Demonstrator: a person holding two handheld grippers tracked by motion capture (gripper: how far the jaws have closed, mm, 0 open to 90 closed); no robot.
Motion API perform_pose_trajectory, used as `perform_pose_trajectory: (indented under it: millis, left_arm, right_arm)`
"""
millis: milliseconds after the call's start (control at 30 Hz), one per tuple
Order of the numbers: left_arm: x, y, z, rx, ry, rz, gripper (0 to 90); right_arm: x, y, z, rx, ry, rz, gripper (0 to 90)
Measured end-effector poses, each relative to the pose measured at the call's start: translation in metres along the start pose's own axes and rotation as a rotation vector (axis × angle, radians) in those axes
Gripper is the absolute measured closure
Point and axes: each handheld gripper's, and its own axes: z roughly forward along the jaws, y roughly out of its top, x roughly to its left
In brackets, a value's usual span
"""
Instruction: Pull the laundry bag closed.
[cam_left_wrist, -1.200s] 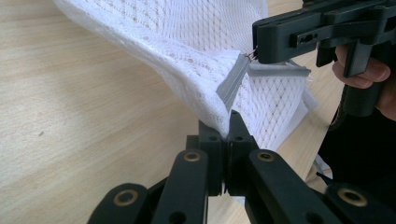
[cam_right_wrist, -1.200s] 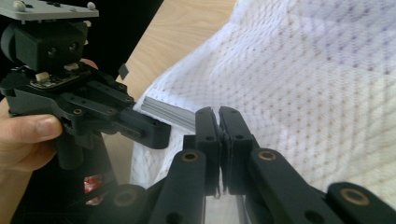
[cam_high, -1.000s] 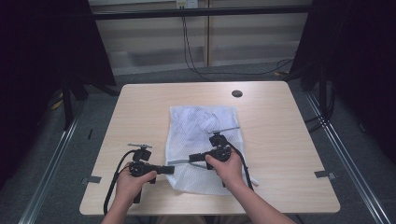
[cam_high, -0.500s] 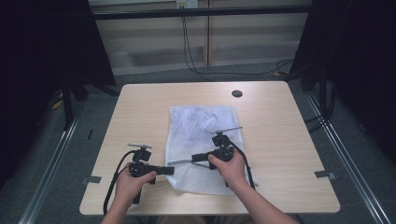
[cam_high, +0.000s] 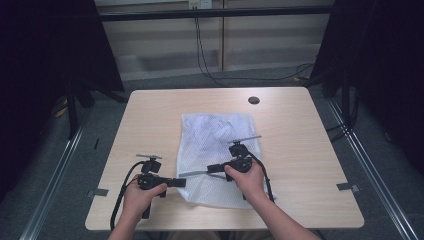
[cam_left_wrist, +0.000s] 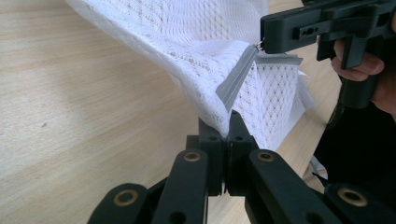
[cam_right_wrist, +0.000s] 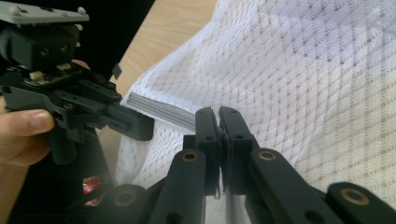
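White mesh laundry bag (cam_high: 216, 152) lies flat at centre of the wooden surface (cam_high: 310, 150), its grey zipper band (cam_high: 192, 173) lifted at the 7 o'clock corner. Left tongs (cam_high: 181, 182) are clenched on the bag's mesh at the band's end. Right tongs (cam_high: 211, 168) are clenched on the zipper pull, at 3 o'clock from the left

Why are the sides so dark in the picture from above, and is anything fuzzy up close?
High view: light falls on the table, dark curtains at both sides stay black. Left gripper view: the mesh bag is bright and sharp, the left gripper blurs near the bottom. Right gripper view: the bag glows pale at the right edge, the right gripper looks soft.
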Motion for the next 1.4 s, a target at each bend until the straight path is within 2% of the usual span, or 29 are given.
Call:
perform_pose_trajectory:
  millis: [267, 367, 467, 600, 700, 900, 933, 1033, 1133, 1400]
  left_arm:
    - [0.000, 0.000, 0.001, 0.006, 0.004, 0.009, 88.5]
    - [0.001, 0.000, 0.001, 0.008, 0.000, -0.008, 88.5]
    - [0.002, 0.000, 0.000, 0.005, 0.001, -0.001, 88.5]
    - [0.000, 0.000, 0.001, 0.007, -0.012, -0.016, 88.5]
    - [0.001, 0.000, 0.001, 0.010, -0.002, -0.005, 88.6]
    - [0.001, 0.000, 0.001, 0.010, 0.000, -0.015, 88.6]
    - [0.002, 0.000, 0.000, 0.009, 0.006, -0.004, 88.6]
    - [0.002, -0.001, 0.000, 0.000, -0.005, -0.019, 88.6]
    - [0.002, 0.000, 0.000, 0.009, -0.003, -0.006, 88.5]
    - [0.002, 0.000, 0.000, 0.008, 0.002, -0.005, 88.5]
  right_arm:
    - [-0.001, -0.001, -0.001, 0.007, -0.001, -0.008, 87.0]
    - [-0.001, -0.001, -0.003, 0.006, -0.010, -0.010, 87.0]
    - [-0.006, -0.001, -0.006, -0.011, -0.012, 0.000, 87.0]
    - [-0.008, -0.001, -0.010, -0.009, -0.012, 0.011, 87.0]
    - [-0.008, 0.000, -0.011, -0.006, -0.010, 0.010, 87.0]
    - [-0.009, -0.001, -0.011, -0.003, -0.013, 0.006, 87.0]
    - [-0.009, 0.000, -0.012, 0.002, -0.020, 0.002, 87.0]
    - [-0.012, 0.000, -0.015, -0.009, -0.017, 0.009, 87.0]
    - [-0.013, 0.000, -0.017, -0.004, -0.022, 0.008, 87.0]
    - [-0.014, -0.001, -0.017, -0.002, -0.017, 0.005, 87.0]
